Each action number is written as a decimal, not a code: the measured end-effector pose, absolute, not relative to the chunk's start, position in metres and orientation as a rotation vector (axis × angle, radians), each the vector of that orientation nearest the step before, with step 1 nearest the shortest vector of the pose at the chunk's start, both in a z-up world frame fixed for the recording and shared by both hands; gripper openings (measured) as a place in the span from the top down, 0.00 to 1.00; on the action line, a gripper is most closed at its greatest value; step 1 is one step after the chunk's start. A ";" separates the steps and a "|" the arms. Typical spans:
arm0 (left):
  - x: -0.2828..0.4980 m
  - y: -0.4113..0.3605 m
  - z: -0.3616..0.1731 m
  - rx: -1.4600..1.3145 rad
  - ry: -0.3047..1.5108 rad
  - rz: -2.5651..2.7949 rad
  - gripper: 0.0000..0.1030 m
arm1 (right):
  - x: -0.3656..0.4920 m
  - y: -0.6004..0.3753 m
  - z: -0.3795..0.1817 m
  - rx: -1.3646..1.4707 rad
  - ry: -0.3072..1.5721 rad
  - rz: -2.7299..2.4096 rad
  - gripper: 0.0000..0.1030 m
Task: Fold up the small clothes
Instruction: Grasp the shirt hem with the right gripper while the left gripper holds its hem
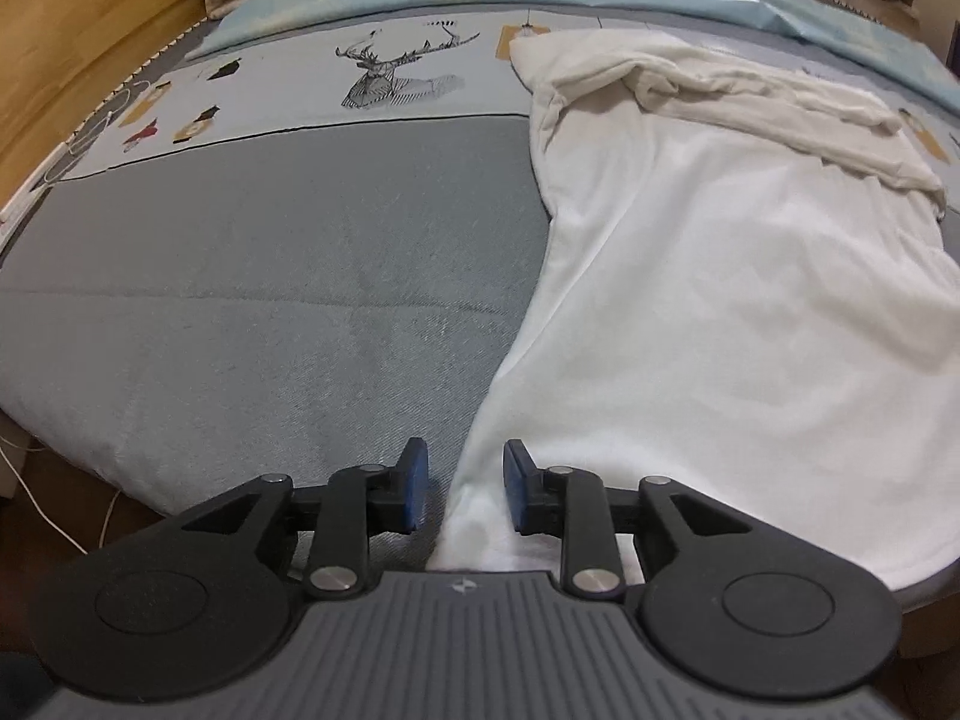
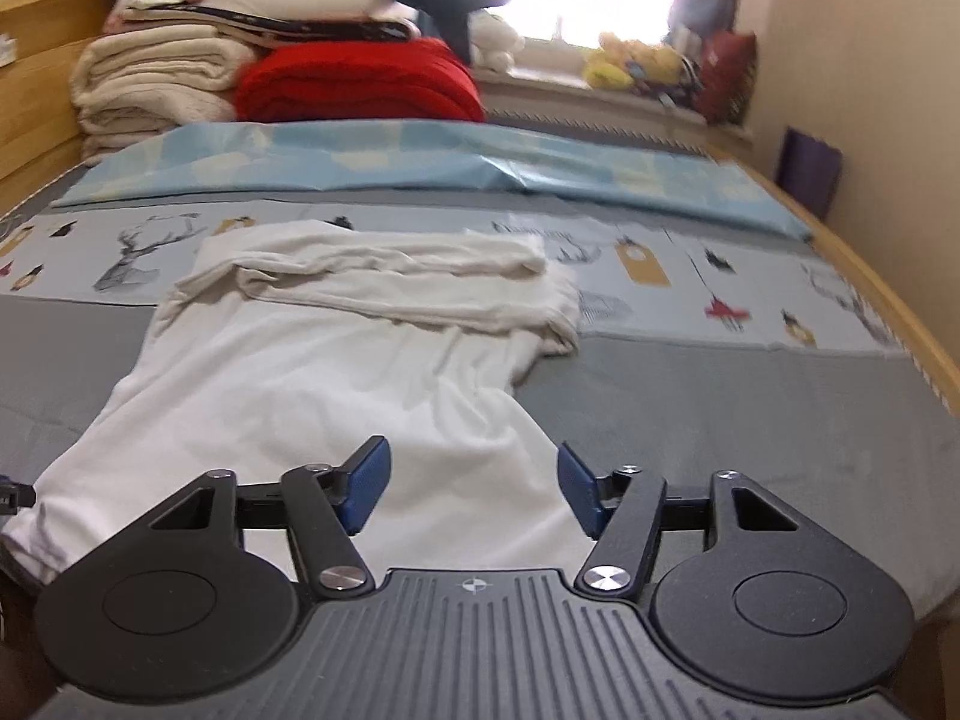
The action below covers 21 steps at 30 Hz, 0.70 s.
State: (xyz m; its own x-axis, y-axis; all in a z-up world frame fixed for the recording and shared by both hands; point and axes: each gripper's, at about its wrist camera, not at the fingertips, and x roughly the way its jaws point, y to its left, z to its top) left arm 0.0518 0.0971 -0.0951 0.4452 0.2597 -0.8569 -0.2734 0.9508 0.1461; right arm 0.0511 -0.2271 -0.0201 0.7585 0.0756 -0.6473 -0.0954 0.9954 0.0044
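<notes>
Two low wrist views across the bed (image 1: 270, 276), sharing the white garment (image 1: 720, 312)

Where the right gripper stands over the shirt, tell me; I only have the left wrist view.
Observer: The right gripper hangs open above the white shirt, at its near hem, close to its right edge.
Operator: Report what lies right of the shirt.
Observer: Grey sheet shows between the shirt and the wooden bed rail.
Operator: Name what is piled at the bed's far end.
Observer: A folded red blanket sits beside the cream blankets.
</notes>
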 end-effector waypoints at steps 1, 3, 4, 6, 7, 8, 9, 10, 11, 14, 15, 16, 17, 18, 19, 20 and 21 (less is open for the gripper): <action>0.051 0.096 -0.097 -0.015 1.059 0.326 0.69 | 0.053 -0.231 -0.021 -0.013 0.711 0.083 0.45; 0.054 0.094 -0.100 -0.016 1.061 0.316 0.66 | 0.053 -0.237 -0.023 0.008 0.718 0.065 0.48; 0.054 0.093 -0.101 -0.020 1.064 0.312 0.64 | 0.053 -0.239 -0.023 0.017 0.720 0.057 0.50; 0.054 0.094 -0.105 -0.042 1.078 0.307 0.64 | 0.054 -0.243 -0.023 0.031 0.722 0.050 0.51; 0.054 0.096 -0.107 -0.060 1.090 0.306 0.64 | 0.054 -0.244 -0.024 0.034 0.721 0.047 0.52; 0.055 0.098 -0.110 -0.083 1.112 0.303 0.65 | 0.054 -0.245 -0.024 0.035 0.722 0.044 0.52; 0.055 0.100 -0.115 -0.104 1.142 0.298 0.74 | 0.055 -0.247 -0.024 0.038 0.721 0.039 0.52; 0.056 0.101 -0.118 -0.099 1.160 0.300 0.88 | 0.055 -0.248 -0.024 0.044 0.722 0.034 0.52; 0.056 0.100 -0.119 -0.070 1.165 0.308 0.89 | 0.056 -0.251 -0.023 0.055 0.725 0.028 0.52; 0.055 0.099 -0.117 -0.052 1.164 0.309 0.90 | 0.063 -0.262 -0.025 0.092 0.750 0.009 0.52; 0.054 0.100 -0.116 -0.056 1.164 0.311 0.90 | 0.068 -0.266 -0.026 0.103 0.769 0.002 0.52; 0.054 0.101 -0.116 -0.069 1.162 0.312 0.90 | 0.074 -0.272 -0.028 0.114 0.795 0.000 0.52; 0.054 0.103 -0.114 -0.086 1.161 0.316 0.90 | 0.080 -0.276 -0.030 0.121 0.820 0.007 0.51; 0.054 0.104 -0.113 -0.098 1.159 0.323 0.89 | 0.089 -0.280 -0.035 0.119 0.862 0.030 0.50; 0.054 0.105 -0.113 -0.109 1.157 0.329 0.89 | 0.096 -0.282 -0.040 0.110 0.895 0.047 0.50; 0.055 0.106 -0.113 -0.119 1.156 0.333 0.89 | 0.102 -0.285 -0.047 0.094 0.923 0.050 0.50; 0.055 0.106 -0.113 -0.119 1.158 0.334 0.89 | 0.108 -0.287 -0.055 0.076 0.952 0.040 0.49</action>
